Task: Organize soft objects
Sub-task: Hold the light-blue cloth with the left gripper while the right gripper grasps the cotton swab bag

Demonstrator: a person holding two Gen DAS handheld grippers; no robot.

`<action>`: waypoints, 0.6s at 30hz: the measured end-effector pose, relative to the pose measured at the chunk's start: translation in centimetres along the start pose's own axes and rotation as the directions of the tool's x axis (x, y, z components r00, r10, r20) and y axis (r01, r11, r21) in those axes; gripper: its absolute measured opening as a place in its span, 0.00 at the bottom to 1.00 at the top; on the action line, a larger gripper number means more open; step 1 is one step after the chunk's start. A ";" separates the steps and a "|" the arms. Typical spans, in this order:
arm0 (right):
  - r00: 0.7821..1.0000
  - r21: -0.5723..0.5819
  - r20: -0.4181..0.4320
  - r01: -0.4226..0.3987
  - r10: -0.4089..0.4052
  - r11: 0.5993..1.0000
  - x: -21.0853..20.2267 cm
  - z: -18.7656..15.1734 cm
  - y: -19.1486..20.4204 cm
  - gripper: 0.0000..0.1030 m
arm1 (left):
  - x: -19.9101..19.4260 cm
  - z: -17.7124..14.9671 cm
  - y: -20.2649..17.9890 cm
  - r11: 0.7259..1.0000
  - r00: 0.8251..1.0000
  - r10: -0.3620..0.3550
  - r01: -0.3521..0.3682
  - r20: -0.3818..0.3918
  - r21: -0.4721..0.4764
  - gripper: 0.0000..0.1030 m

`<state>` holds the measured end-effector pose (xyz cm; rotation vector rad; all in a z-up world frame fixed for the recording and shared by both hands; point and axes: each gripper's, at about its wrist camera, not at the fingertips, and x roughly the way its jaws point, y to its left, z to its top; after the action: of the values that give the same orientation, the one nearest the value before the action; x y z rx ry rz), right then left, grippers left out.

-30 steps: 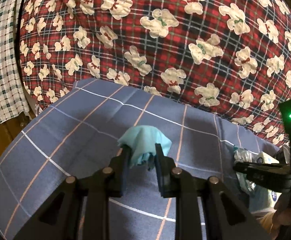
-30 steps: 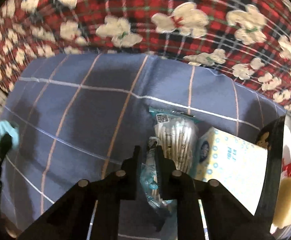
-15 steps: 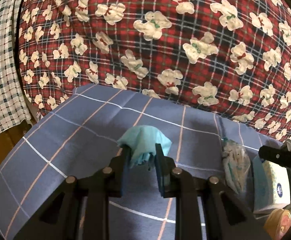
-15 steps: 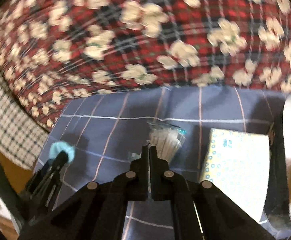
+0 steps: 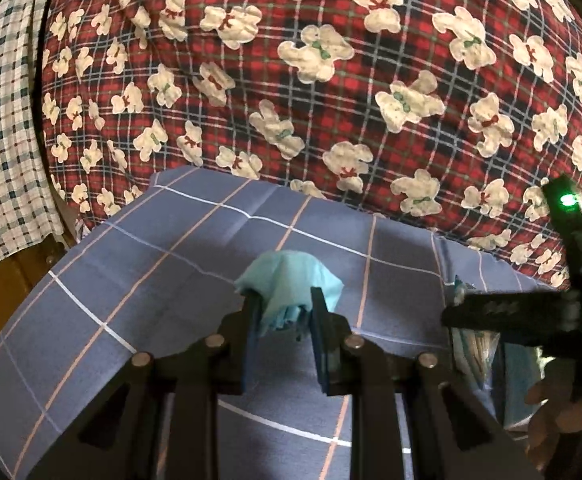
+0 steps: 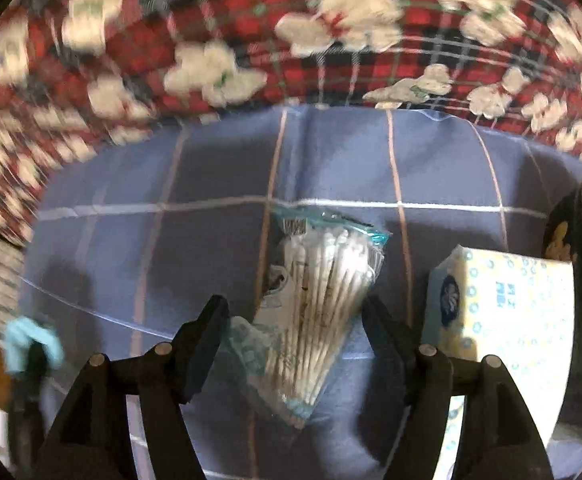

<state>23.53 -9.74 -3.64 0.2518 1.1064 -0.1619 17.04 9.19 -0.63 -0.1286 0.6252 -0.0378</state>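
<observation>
**Left gripper grips a teal cloth, right gripper spreads over a swab bag**

In the left wrist view, the left gripper [image 5: 282, 312] is closed on a crumpled teal cloth [image 5: 289, 280]. The cloth bulges above the fingertips like a small cap, and its lower folds are hidden between the jaws. It is held above a blue checked sheet [image 5: 171, 264]. At the right edge the right gripper's dark body crosses the picture with a green light on it, and part of a hand [image 5: 563, 412] shows below, cut off by the frame.

In the right wrist view, the right gripper [image 6: 294, 312] has its jaws opening, wide apart on both sides of a clear bag of cotton swabs [image 6: 323, 288] that lies on the sheet. The pads do not press it. Half a second ago these jaws were shut and stood short of the bag; now it lies between them. Just to the right lies a tissue pack [image 6: 507, 312] with blue dots, its lower part cut off. A dark container [image 6: 571, 240] at the far right is hard to make out.

Beyond the sheet rises a red plaid blanket [image 5: 331, 80] with white bears, blurred in the right view. The left gripper's hold has not changed.
</observation>
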 end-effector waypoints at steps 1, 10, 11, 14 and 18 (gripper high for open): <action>1.000 -0.028 0.003 0.020 -0.020 0.999 0.2 0.0 0.5 0.70 | 0.0 0.0 0.0 1.000 1.000 -0.001 0.001 -0.002 0.000 0.22; 0.990 -0.060 0.105 -0.085 0.091 0.995 -1.5 -1.3 -1.0 0.33 | 0.4 0.5 1.3 0.993 0.994 -0.106 0.104 -0.033 -0.057 0.22; 0.985 -0.061 0.134 -0.103 0.111 0.993 -2.2 -1.5 -1.3 0.33 | 0.5 0.5 1.7 0.990 0.992 -0.123 0.120 -0.039 -0.070 0.22; 0.947 -0.107 0.244 -0.190 0.211 0.976 -5.2 -2.8 -1.7 0.33 | 0.8 0.9 2.9 0.980 0.984 -0.171 0.165 -0.045 -0.113 0.22; 0.885 -0.173 0.363 -0.244 0.292 0.954 -8.6 -6.1 -1.9 0.33 | 0.2 1.2 3.5 0.978 0.984 -0.179 0.177 -0.012 -0.115 0.22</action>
<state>13.99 -9.84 1.31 0.2481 0.6765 0.1035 17.91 12.73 -0.28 -0.2943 0.6372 -0.1776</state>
